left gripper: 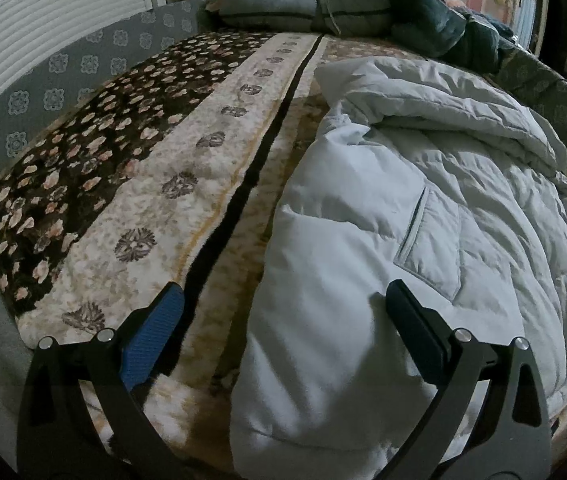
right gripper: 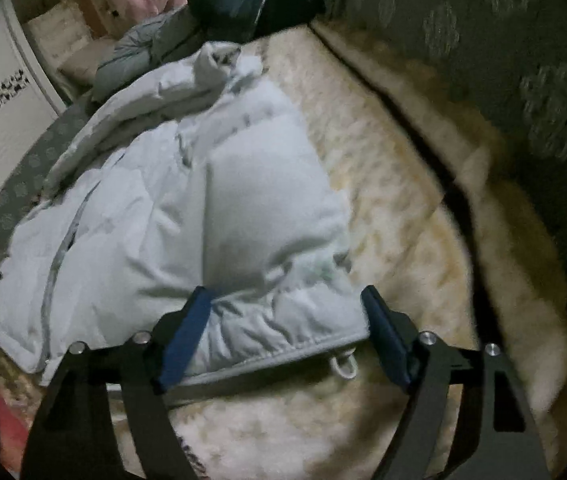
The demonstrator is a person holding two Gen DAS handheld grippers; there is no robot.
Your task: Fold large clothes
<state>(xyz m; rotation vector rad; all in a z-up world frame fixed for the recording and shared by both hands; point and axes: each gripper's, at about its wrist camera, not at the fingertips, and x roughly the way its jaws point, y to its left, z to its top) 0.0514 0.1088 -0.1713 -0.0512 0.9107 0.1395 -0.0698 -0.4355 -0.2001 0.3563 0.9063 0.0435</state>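
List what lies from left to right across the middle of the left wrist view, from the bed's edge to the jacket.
Grey patterned bed surround → dark floral blanket panel → cream panel with medallions → black stripe → pale puffer jacket.

Black hand-held gripper (left gripper: 283, 322); blue pads (left gripper: 151, 340)

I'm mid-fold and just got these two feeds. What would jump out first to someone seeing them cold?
The pale puffy jacket, lying rumpled on the floral blanket that covers the bed. Next, the right hand-held gripper, open, straddling the jacket's grey-trimmed hem at its near corner. The left hand-held gripper is open too, one finger over the blanket and one over the jacket, while darker folded bedding is heaped at the far end.
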